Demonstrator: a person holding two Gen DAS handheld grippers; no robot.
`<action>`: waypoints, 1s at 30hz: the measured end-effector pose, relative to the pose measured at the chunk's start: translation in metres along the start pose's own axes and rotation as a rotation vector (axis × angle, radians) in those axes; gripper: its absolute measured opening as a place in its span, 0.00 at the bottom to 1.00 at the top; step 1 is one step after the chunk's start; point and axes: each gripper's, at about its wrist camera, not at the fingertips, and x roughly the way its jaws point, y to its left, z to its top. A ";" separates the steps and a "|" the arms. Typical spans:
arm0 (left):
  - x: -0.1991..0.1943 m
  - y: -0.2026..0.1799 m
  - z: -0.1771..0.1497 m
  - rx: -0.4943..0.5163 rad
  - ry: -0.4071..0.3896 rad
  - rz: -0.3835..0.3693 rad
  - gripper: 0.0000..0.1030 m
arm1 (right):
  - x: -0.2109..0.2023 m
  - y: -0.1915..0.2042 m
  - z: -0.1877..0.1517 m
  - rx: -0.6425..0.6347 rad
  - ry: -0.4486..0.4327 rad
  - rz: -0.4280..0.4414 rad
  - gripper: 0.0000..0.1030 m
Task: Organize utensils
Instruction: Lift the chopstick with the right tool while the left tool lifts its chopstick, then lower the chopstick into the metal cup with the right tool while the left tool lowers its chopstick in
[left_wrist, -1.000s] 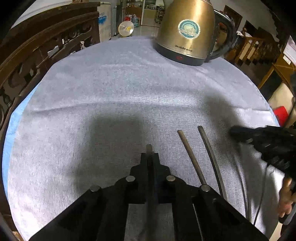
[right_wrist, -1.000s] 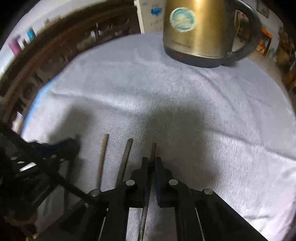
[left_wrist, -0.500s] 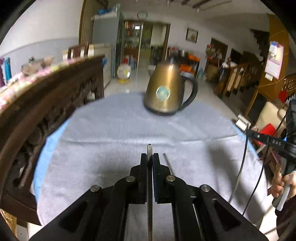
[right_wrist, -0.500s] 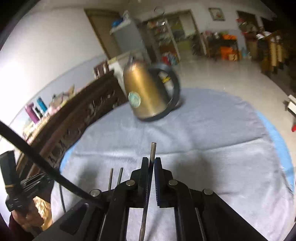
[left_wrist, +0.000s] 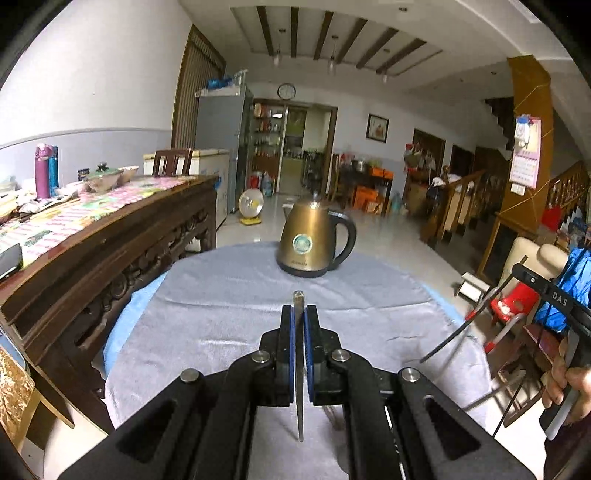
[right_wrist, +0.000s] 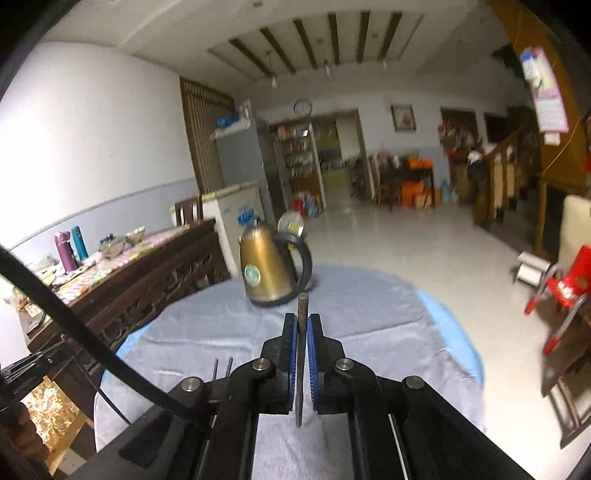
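My left gripper (left_wrist: 299, 314) is clamped on a thin metal chopstick (left_wrist: 298, 369), tip poking out past the pads at frame centre. My right gripper (right_wrist: 303, 325) likewise pinches a second chopstick (right_wrist: 301, 354). Two more chopsticks (right_wrist: 222, 367) lie on the grey-clothed desk (right_wrist: 369, 332), lower left of the right view. Gold kettle (left_wrist: 314, 243) stands upright at the desk's far side, above centre.

Pale walls (left_wrist: 92, 74), carved wooden sideboard (left_wrist: 122, 251)
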 end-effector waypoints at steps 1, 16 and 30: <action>-0.005 -0.002 0.002 0.002 -0.009 -0.003 0.05 | -0.011 0.003 0.001 -0.009 -0.022 -0.012 0.06; -0.057 -0.041 0.052 0.035 -0.172 -0.069 0.05 | -0.113 0.060 0.037 -0.079 -0.241 0.053 0.06; -0.018 -0.054 0.031 0.008 -0.065 -0.094 0.05 | -0.077 0.115 0.011 -0.103 -0.143 0.191 0.06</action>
